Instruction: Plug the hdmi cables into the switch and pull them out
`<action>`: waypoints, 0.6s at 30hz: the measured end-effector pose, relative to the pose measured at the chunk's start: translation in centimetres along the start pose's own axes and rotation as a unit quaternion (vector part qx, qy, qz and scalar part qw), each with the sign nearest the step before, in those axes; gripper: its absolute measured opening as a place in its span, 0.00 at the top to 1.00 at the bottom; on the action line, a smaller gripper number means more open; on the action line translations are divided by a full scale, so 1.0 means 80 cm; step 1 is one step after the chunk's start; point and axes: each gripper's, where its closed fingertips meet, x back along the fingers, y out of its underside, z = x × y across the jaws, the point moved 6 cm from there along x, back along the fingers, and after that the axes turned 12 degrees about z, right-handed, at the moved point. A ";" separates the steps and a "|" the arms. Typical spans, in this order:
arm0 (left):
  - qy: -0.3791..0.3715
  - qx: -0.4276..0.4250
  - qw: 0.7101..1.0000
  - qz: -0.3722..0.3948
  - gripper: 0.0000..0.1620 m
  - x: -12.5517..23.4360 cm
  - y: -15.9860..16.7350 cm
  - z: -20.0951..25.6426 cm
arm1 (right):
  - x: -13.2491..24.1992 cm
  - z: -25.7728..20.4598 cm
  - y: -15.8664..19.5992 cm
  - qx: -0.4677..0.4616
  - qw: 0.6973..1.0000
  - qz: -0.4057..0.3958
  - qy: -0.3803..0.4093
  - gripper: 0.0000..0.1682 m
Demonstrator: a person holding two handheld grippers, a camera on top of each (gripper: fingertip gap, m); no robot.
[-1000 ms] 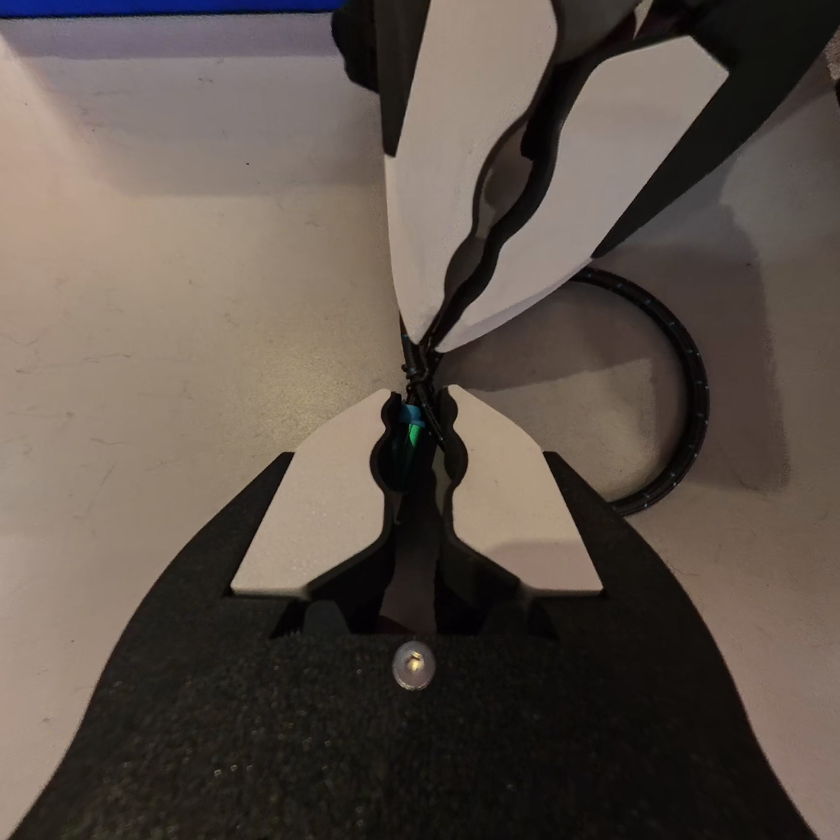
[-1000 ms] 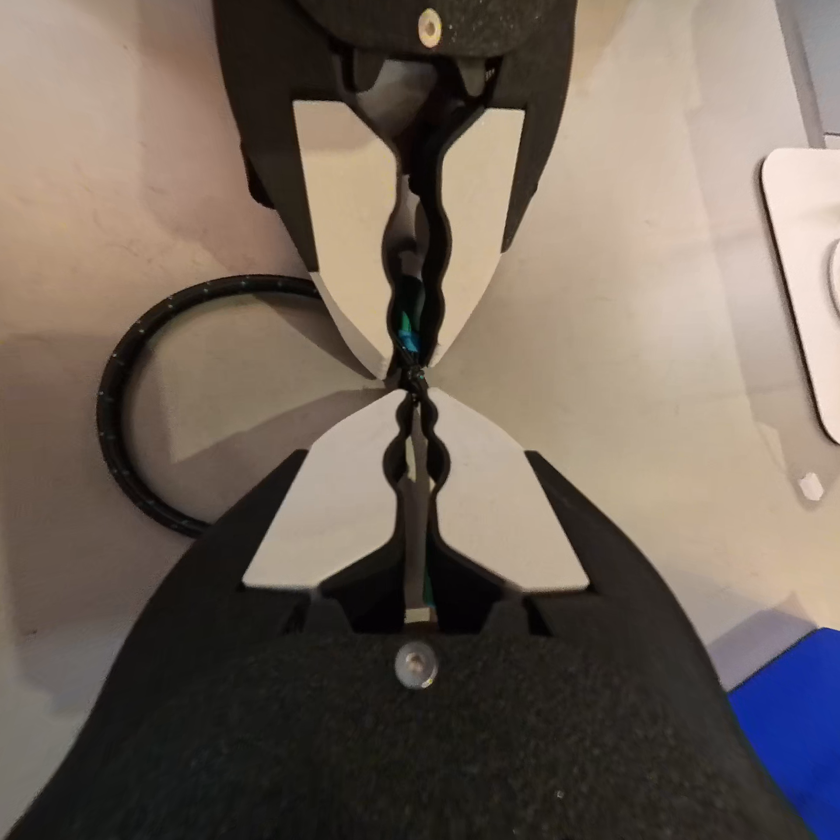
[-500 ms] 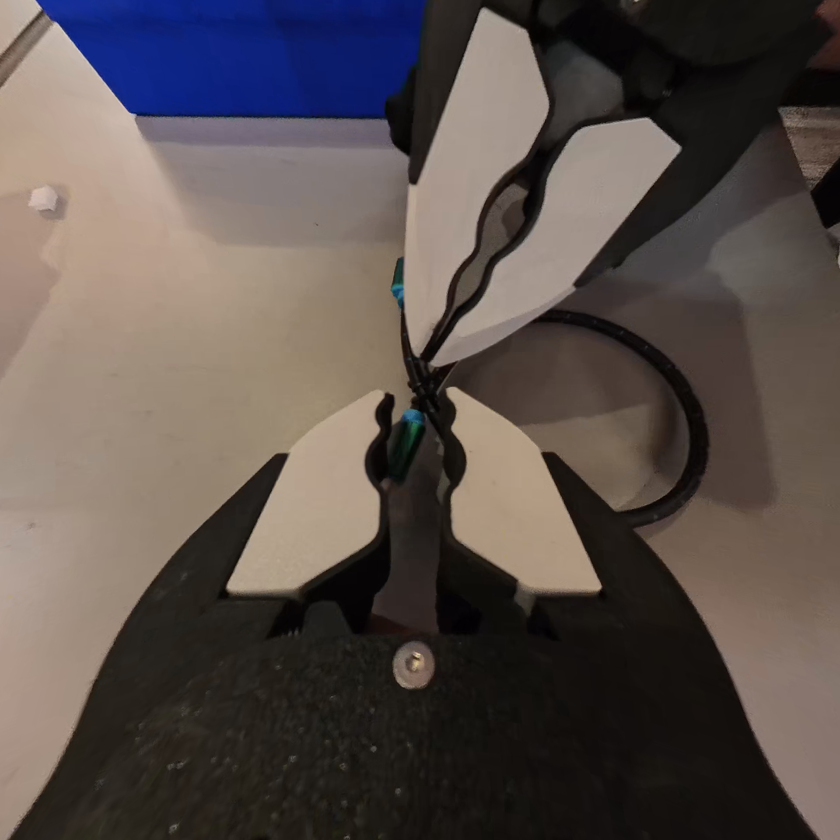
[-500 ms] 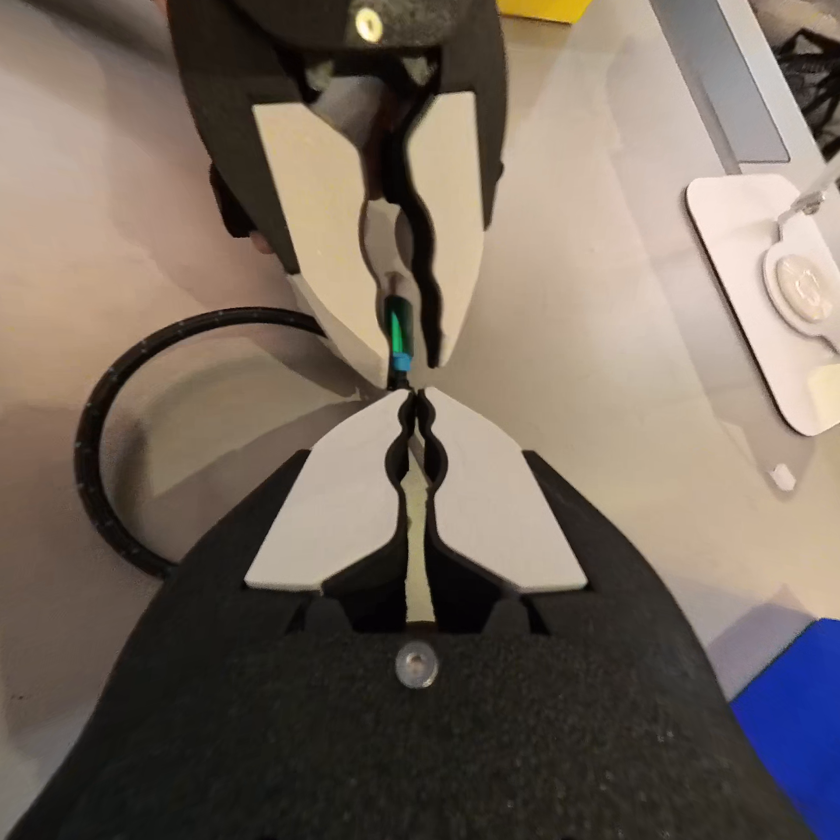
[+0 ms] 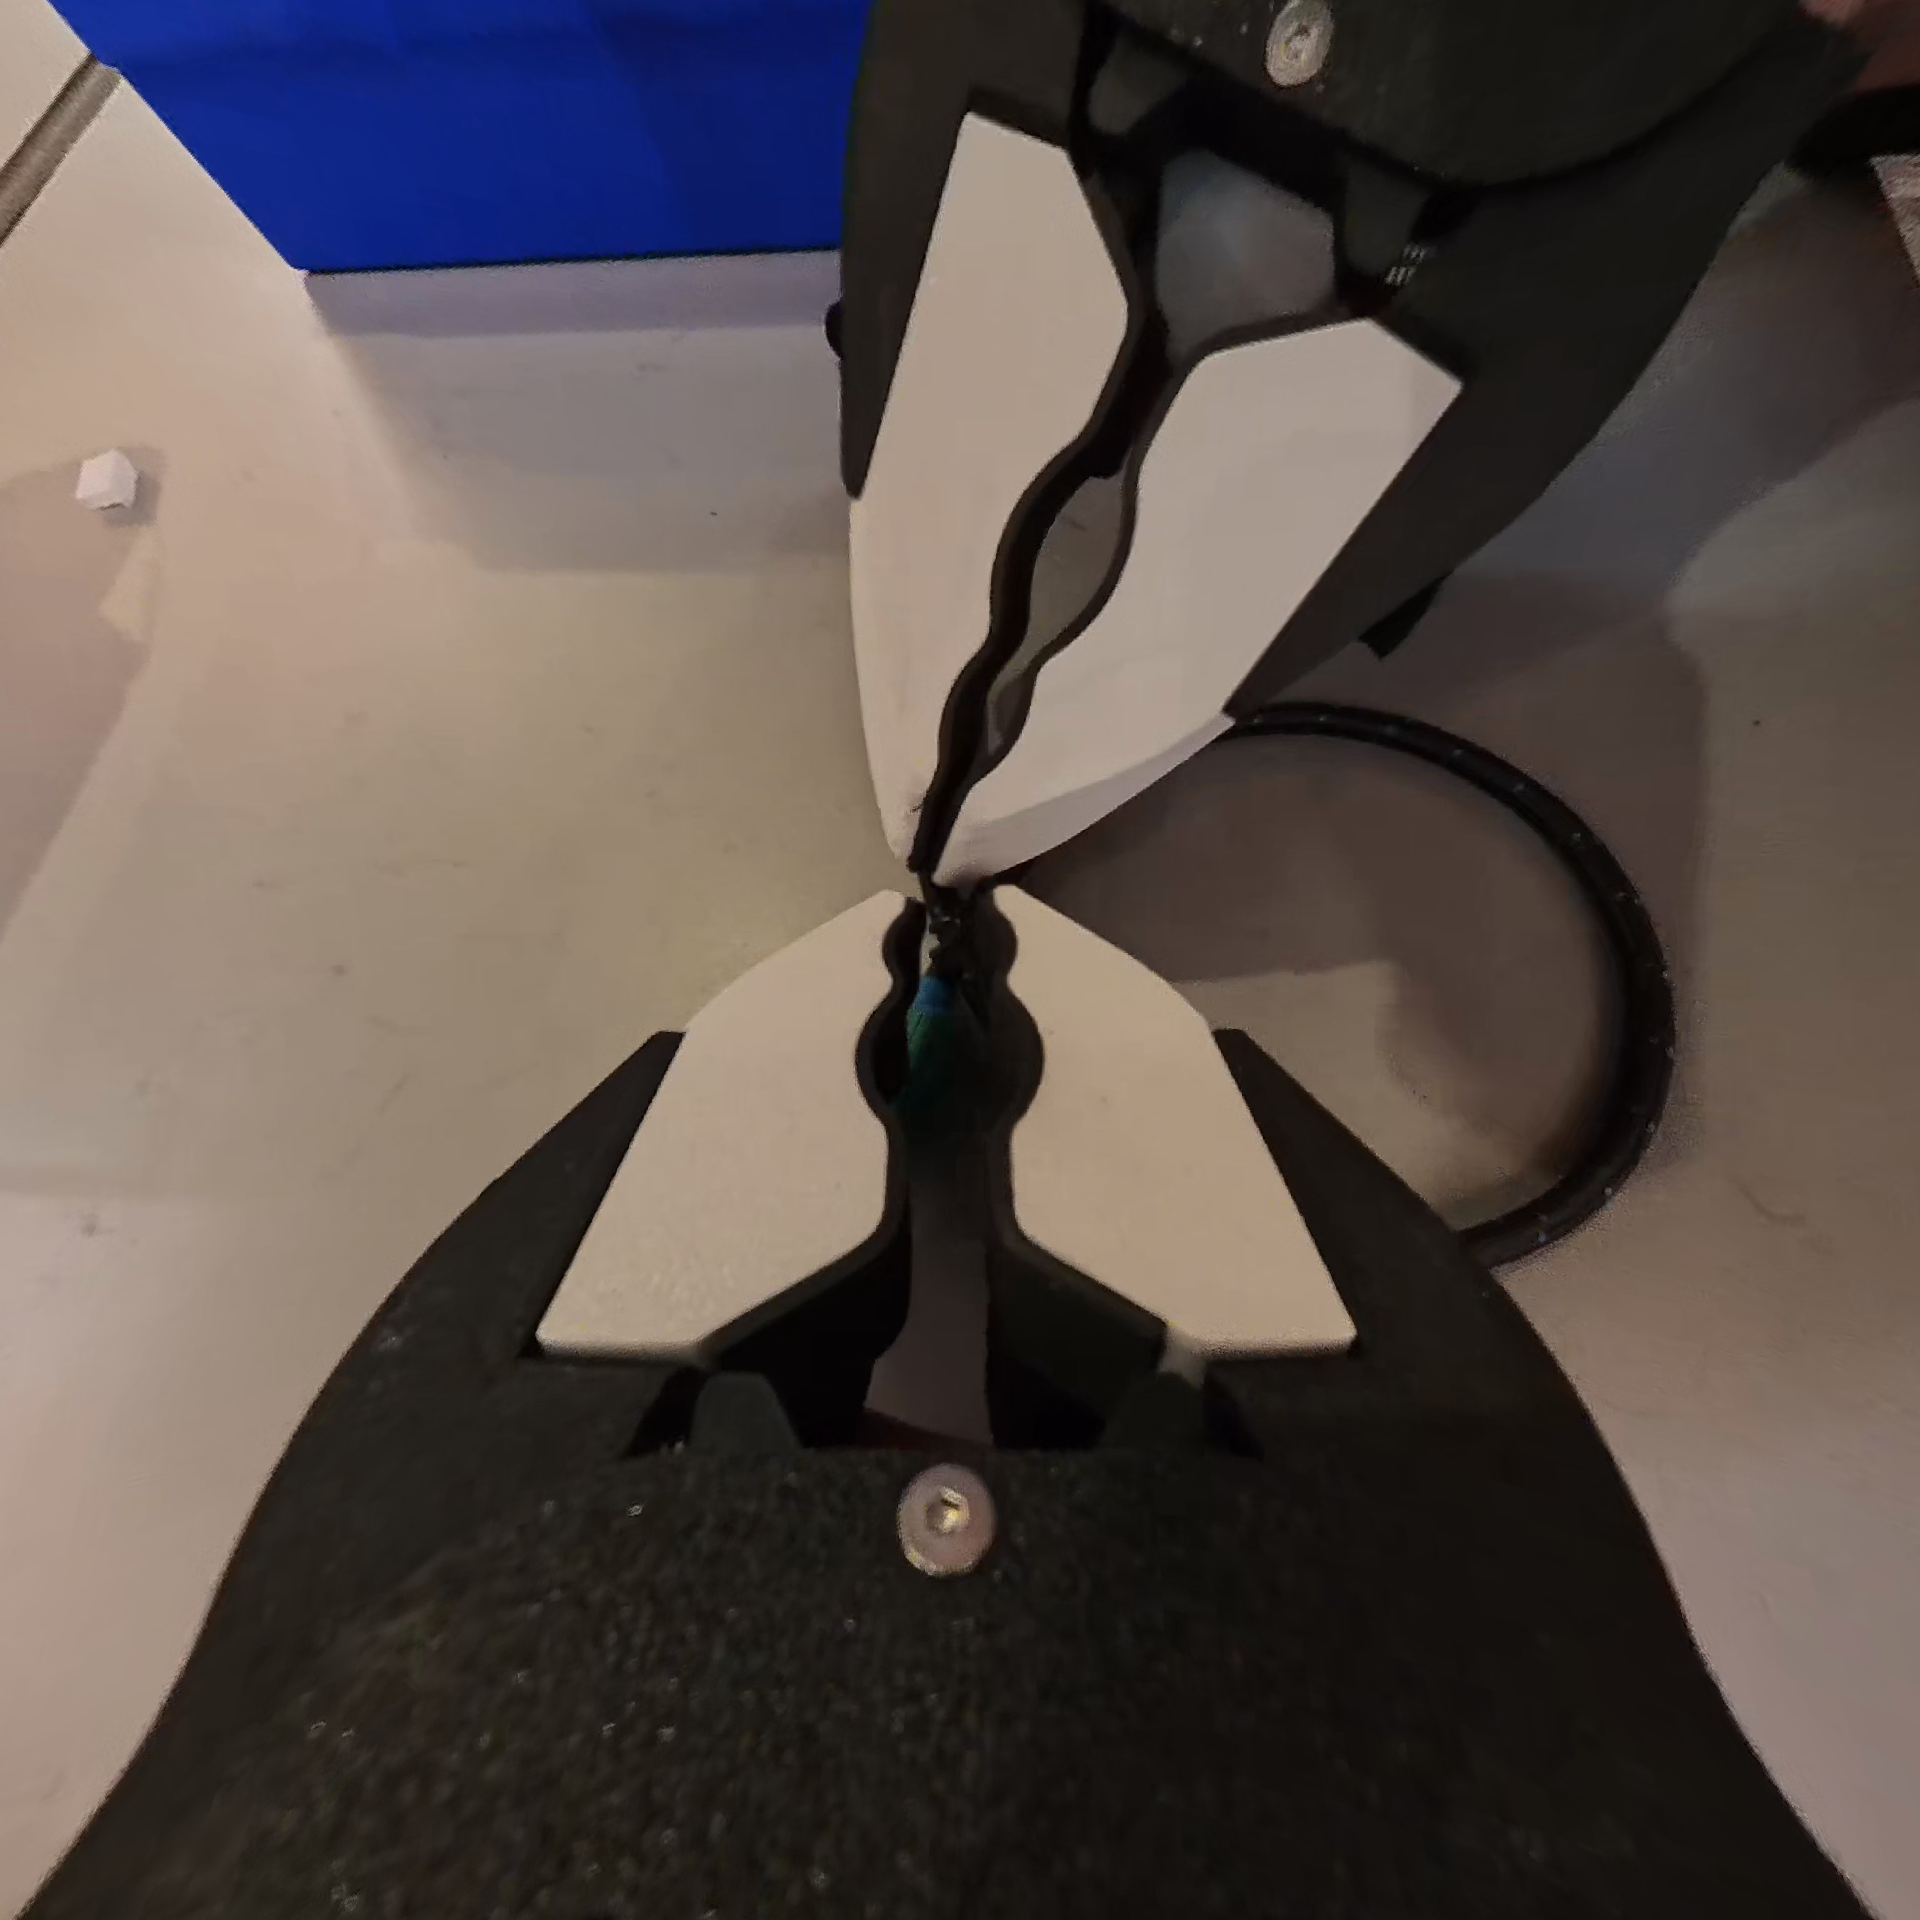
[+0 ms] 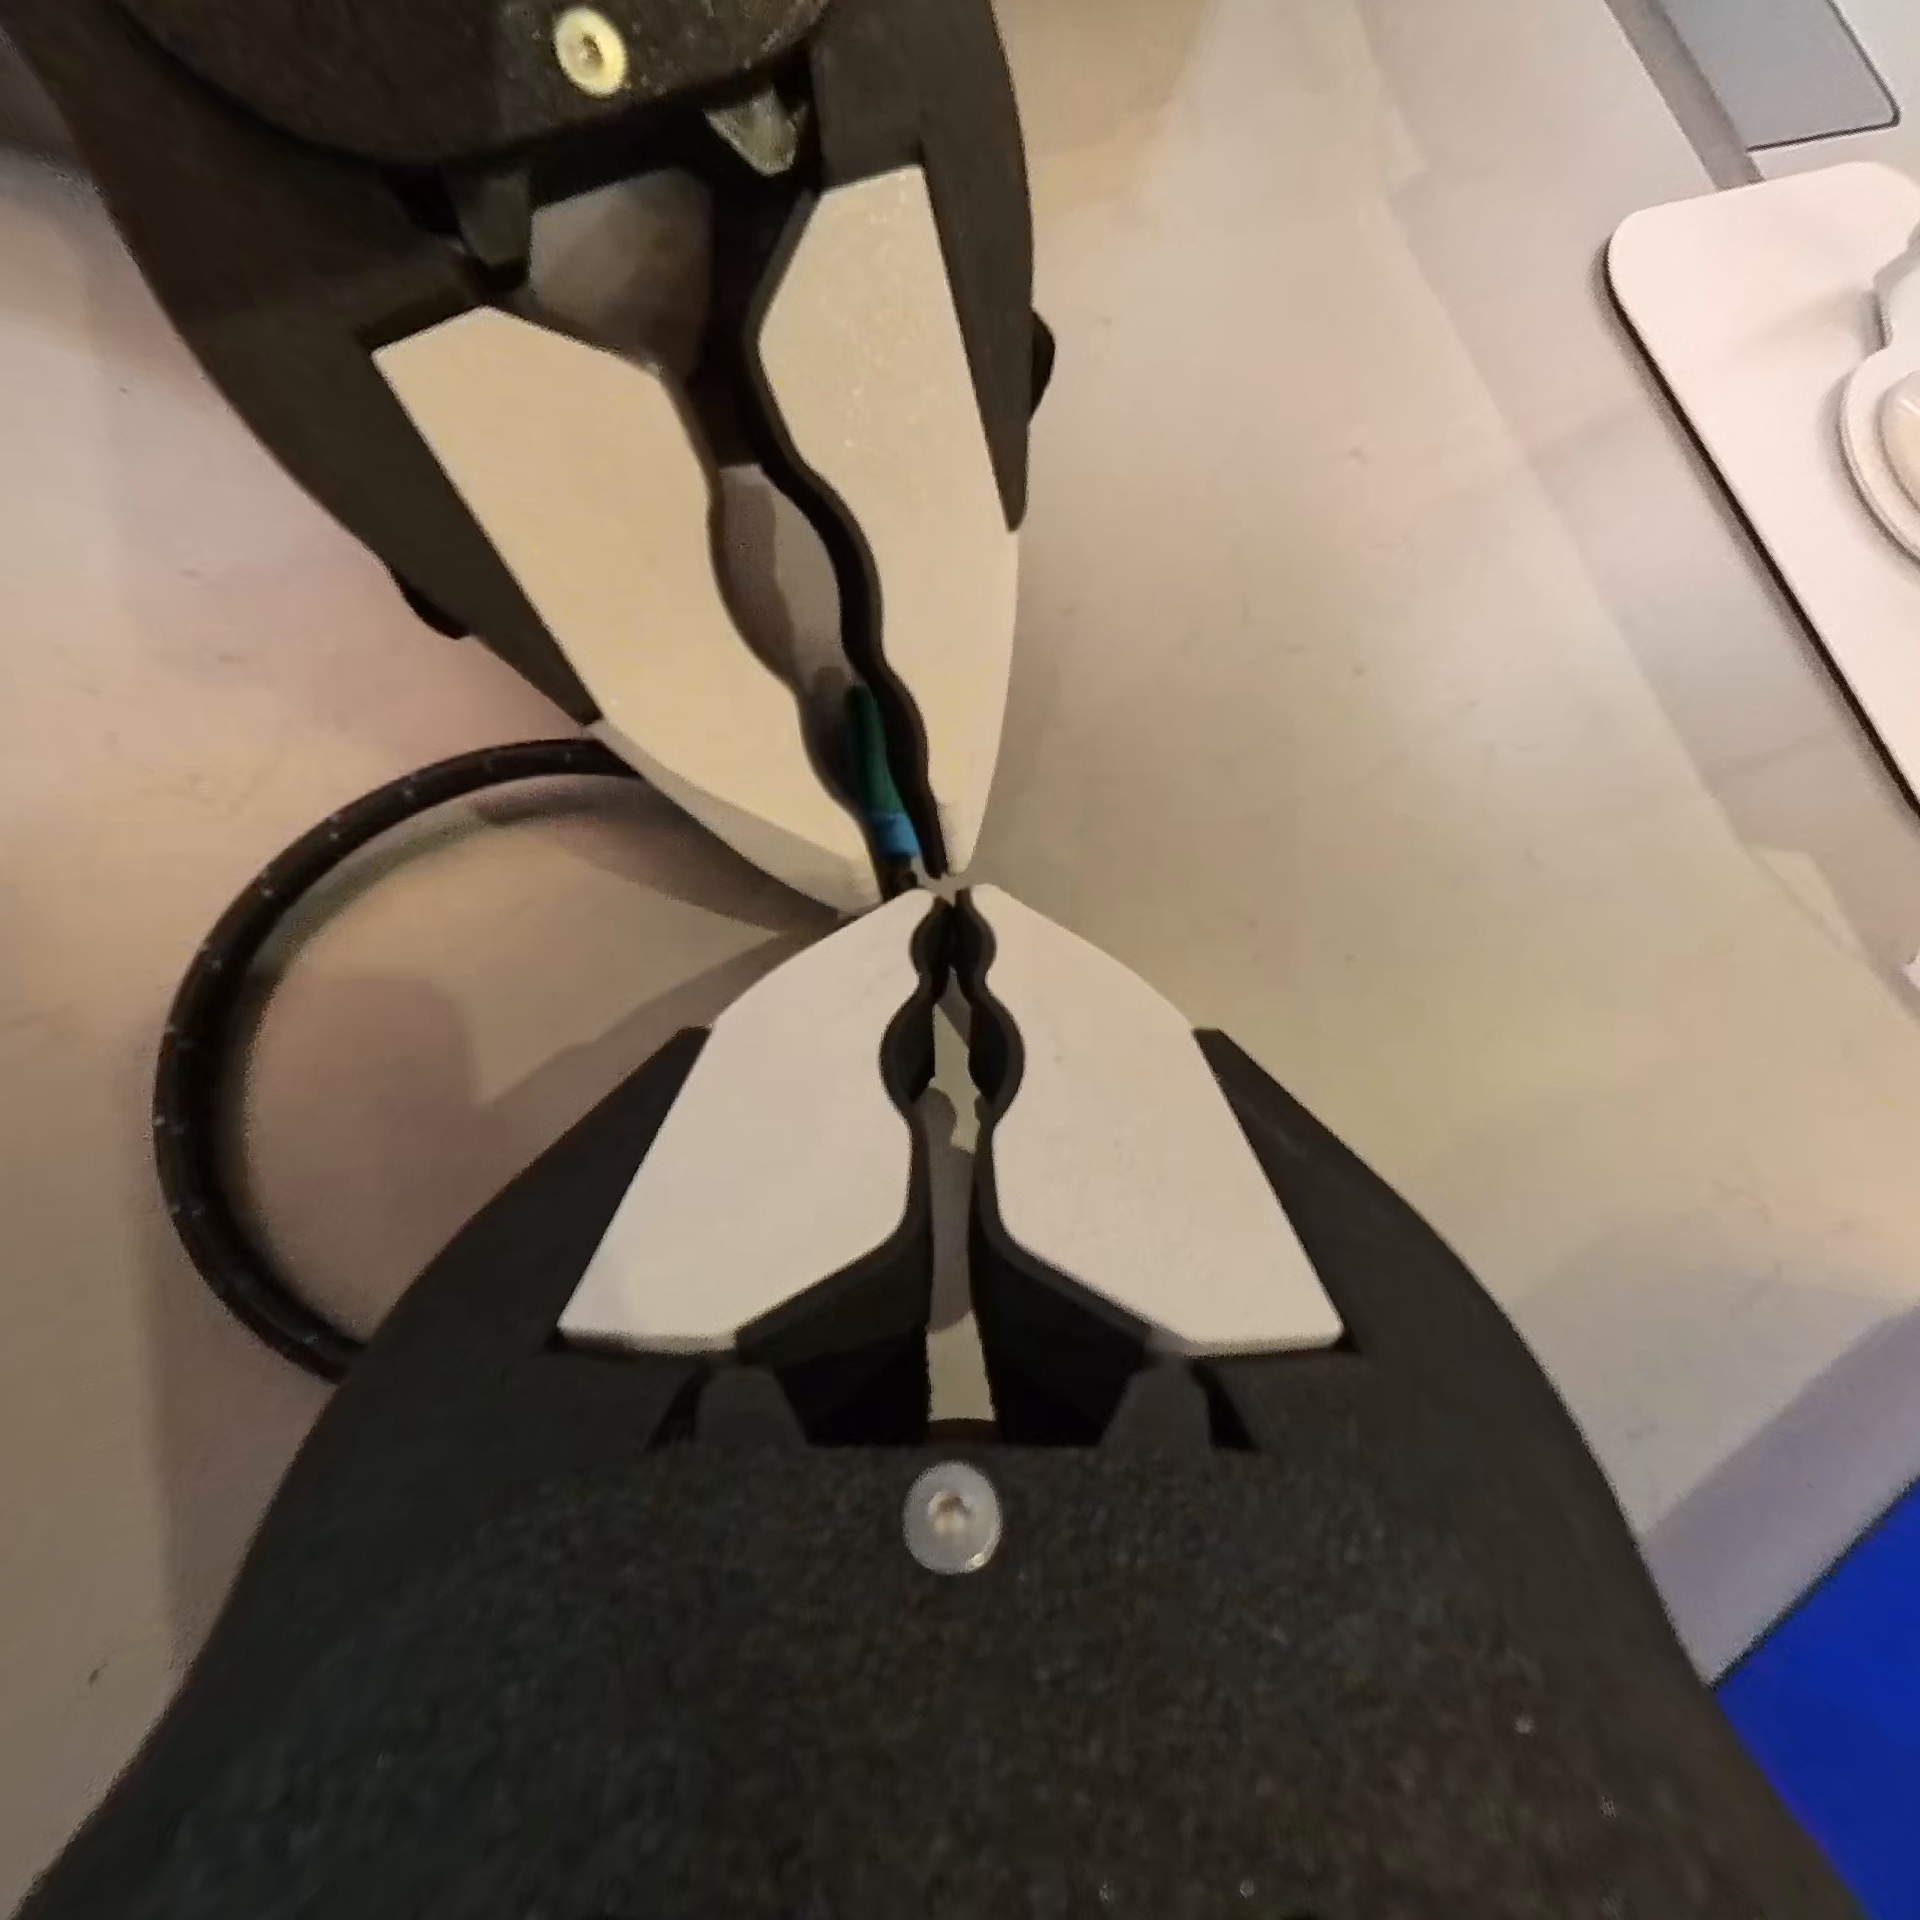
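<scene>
Your left tool (image 5: 951,914) pinched the green-and-blue connector (image 5: 923,1023); your right tool (image 6: 940,914), from twelve o'clock, apparently clamped the thin cord. You needed a straight, aligned pull.

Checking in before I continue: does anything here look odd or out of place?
Yes. Both tongs, left and right, meet tip to tip, pinching a thin black cord with a green-blue sleeve. No switch shows. The thick braided cable lies looped on the table.

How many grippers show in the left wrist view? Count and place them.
2. The left gripper at the bottom edge; the right gripper at upper right, tips nearly meeting.
</scene>
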 end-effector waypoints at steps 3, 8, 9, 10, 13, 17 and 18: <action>-0.010 -0.009 1.000 -0.024 0.93 -0.005 0.004 0.000 | -0.002 0.002 -0.001 -0.022 1.000 0.001 -0.002 1.00; -0.027 -0.001 0.999 -0.034 0.94 -0.007 0.006 -0.004 | -0.003 0.007 0.002 -0.044 0.999 -0.004 0.003 1.00; -0.026 0.004 0.999 -0.033 0.94 -0.007 0.006 -0.005 | -0.003 0.008 0.002 -0.044 0.999 -0.006 0.005 1.00; -0.029 0.007 0.999 -0.032 0.94 -0.007 0.006 -0.006 | -0.003 0.009 0.004 -0.040 0.999 -0.009 0.007 1.00; -0.032 0.007 0.999 -0.028 0.94 -0.006 0.005 -0.006 | -0.002 0.009 0.005 -0.036 0.999 -0.010 0.010 1.00; -0.043 0.002 0.999 -0.018 0.94 -0.005 0.002 -0.008 | 0.000 0.011 0.001 -0.040 0.999 0.001 0.019 1.00; -0.045 0.001 0.999 -0.014 0.94 -0.004 0.001 -0.008 | 0.001 0.012 -0.001 -0.036 0.999 0.007 0.020 1.00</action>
